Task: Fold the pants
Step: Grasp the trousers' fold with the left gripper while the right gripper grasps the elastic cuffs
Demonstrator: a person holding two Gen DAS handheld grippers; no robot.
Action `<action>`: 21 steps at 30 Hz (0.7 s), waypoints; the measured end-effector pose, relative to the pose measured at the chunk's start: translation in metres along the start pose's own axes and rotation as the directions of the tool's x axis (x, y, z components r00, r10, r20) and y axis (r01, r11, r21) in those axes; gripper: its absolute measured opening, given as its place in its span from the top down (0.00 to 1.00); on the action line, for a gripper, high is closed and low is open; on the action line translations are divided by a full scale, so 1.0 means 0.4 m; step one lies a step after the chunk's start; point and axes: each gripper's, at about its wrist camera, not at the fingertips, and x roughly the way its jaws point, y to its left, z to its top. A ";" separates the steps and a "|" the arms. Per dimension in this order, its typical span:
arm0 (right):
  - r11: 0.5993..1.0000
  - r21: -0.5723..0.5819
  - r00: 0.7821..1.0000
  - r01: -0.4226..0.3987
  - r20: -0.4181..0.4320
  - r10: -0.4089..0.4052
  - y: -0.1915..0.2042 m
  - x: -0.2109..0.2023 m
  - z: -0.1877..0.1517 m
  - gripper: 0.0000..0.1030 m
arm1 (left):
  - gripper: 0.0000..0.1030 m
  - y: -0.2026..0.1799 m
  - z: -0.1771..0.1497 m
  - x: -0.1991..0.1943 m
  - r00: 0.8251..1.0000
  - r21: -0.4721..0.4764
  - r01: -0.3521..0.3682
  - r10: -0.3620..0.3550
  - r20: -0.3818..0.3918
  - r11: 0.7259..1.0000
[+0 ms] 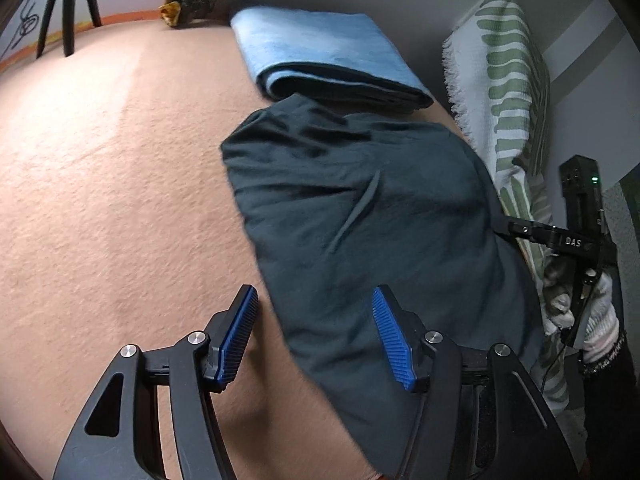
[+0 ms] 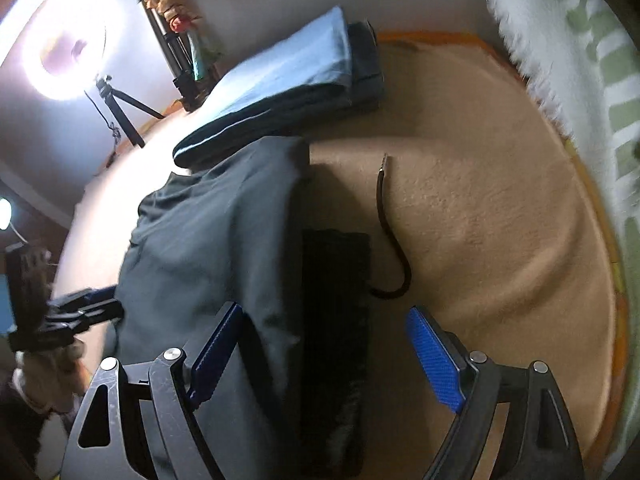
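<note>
Left wrist view: the left hand-held gripper tilts steeply down over the near edge of the dark pants, its blue pads spread with cloth lying between them but not pinched. The pants lie on the peach surface, their long axis running away toward the folded blue cloth. A gloved hand shows at right.

Right wrist view: the right hand-held gripper gapes wide, holding nothing, above the pants' edge; a drawstring trails beside.
</note>
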 end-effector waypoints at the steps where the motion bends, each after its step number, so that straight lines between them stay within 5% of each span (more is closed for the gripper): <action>1: 1.000 0.009 1.000 -0.023 -0.016 0.023 -0.010 0.010 0.003 0.16 | 0.43 -0.001 0.005 0.003 1.000 -0.005 0.012 -0.012 0.000 1.000; 10: 0.980 0.020 0.980 -0.198 -0.020 0.198 -0.046 0.026 -0.011 0.15 | 0.45 -0.016 0.035 0.029 0.996 -0.012 0.085 -0.085 0.006 0.996; 12: 0.958 0.045 0.958 -0.283 -0.045 0.285 -0.045 0.038 -0.014 0.33 | 0.47 -0.019 0.039 0.034 0.996 -0.009 0.090 -0.090 0.009 0.996; 15: 0.961 0.025 0.961 -0.274 -0.026 0.275 -0.031 0.037 -0.020 0.34 | 0.62 -0.022 0.044 0.042 0.996 -0.004 0.084 -0.084 0.007 0.996; 17: 0.961 0.031 0.961 -0.274 -0.021 0.275 -0.033 0.037 -0.026 0.44 | 0.77 -0.024 0.047 0.046 0.997 0.000 0.077 -0.077 0.006 0.997; 21: 0.966 0.026 0.966 -0.258 0.007 0.258 -0.027 0.009 -0.038 0.73 | 0.84 -0.050 0.050 0.043 0.999 0.040 0.044 -0.045 0.022 0.998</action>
